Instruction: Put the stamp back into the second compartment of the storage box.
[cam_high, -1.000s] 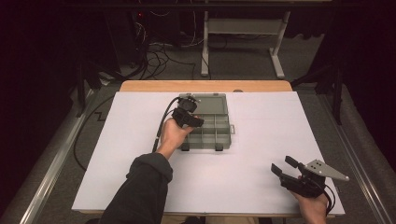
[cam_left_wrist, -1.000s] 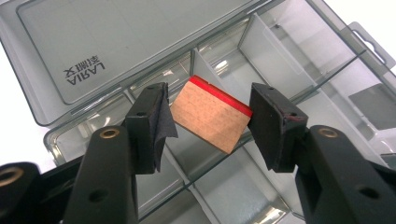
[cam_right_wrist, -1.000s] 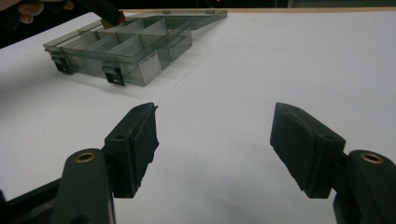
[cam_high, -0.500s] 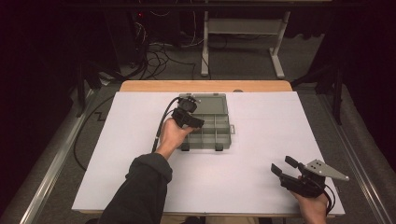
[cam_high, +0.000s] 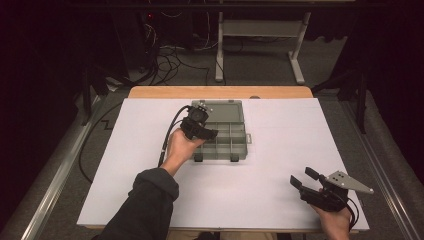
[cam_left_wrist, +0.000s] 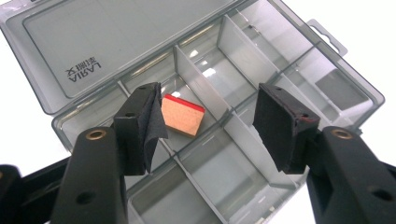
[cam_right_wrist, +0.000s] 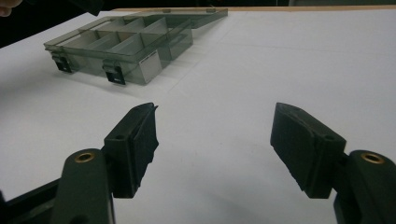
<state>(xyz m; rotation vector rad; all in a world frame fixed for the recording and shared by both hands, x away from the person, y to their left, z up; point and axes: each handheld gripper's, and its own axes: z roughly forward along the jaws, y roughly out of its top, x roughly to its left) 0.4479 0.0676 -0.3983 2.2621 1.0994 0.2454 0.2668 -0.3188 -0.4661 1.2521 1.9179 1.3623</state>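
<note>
A grey see-through compartment box (cam_high: 235, 145) lies open on the table, its lid (cam_left_wrist: 93, 42) folded flat on the far side. A small tan block with a red edge (cam_left_wrist: 183, 114) rests in one of its middle compartments. My left gripper (cam_high: 205, 131) hovers over the box's left part. In the left gripper view it (cam_left_wrist: 211, 105) is open, its jaws just having spread wider, with the block lying below and between them, untouched by the pads. My right gripper (cam_high: 301, 178) is held open near the table's front right corner. The right gripper view has its jaws (cam_right_wrist: 215, 126) empty over the white surface, with the box (cam_right_wrist: 121, 46) far off.
A white sheet (cam_high: 280, 130) covers the table, with a strip of wooden edge (cam_high: 220, 91) at the back. The left gripper's cable (cam_high: 167, 137) trails over the sheet beside the hand. Behind the table, cables (cam_high: 165, 60) and a stand's legs (cam_high: 300, 65) sit on the floor.
</note>
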